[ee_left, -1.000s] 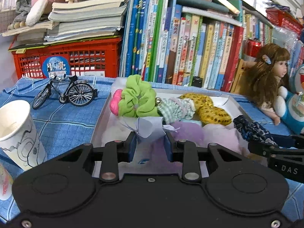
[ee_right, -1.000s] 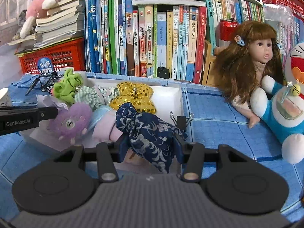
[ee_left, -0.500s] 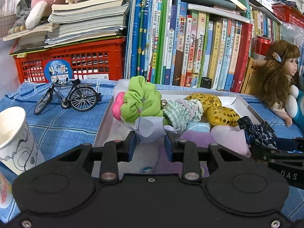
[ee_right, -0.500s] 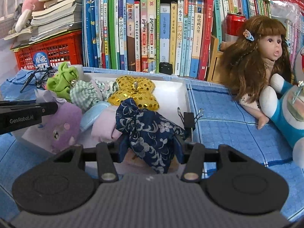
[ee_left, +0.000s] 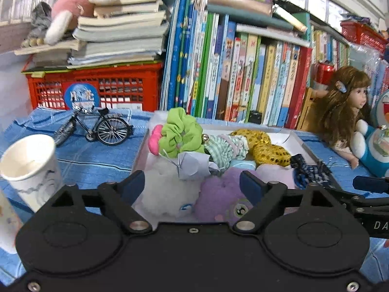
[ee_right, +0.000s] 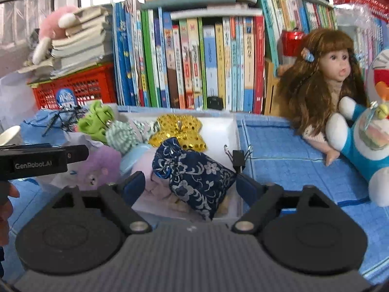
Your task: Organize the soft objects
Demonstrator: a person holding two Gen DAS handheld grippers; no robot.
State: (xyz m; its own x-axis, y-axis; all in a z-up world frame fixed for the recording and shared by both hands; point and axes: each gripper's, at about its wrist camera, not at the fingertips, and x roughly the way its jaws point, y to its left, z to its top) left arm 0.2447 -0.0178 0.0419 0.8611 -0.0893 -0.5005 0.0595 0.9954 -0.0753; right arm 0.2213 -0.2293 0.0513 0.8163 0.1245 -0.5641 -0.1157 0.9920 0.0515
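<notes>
A white tray (ee_left: 297, 141) on the blue cloth holds several soft things: a green scrunchie (ee_left: 181, 133), a checked cloth (ee_left: 226, 147), a gold sequin bow (ee_left: 265, 146), a purple plush (ee_left: 223, 199), a white fluffy piece (ee_left: 165, 194) and a pale folded paper piece (ee_left: 192, 164). My left gripper (ee_left: 192, 186) is open and empty over the tray's near end. My right gripper (ee_right: 188, 186) is open; the navy floral pouch (ee_right: 194, 174) lies between its fingers on the tray (ee_right: 218, 127).
A paper cup (ee_left: 31, 168) and a model bicycle (ee_left: 97, 127) stand left of the tray. A doll (ee_right: 323, 82) and a blue plush (ee_right: 364, 141) lie at right. A black binder clip (ee_right: 238, 157) sits at the tray's right rim. Books and a red basket (ee_left: 97, 88) line the back.
Both grippers opened. The left one let go of the pale paper piece and the right one let go of the navy pouch; both things now rest in the tray.
</notes>
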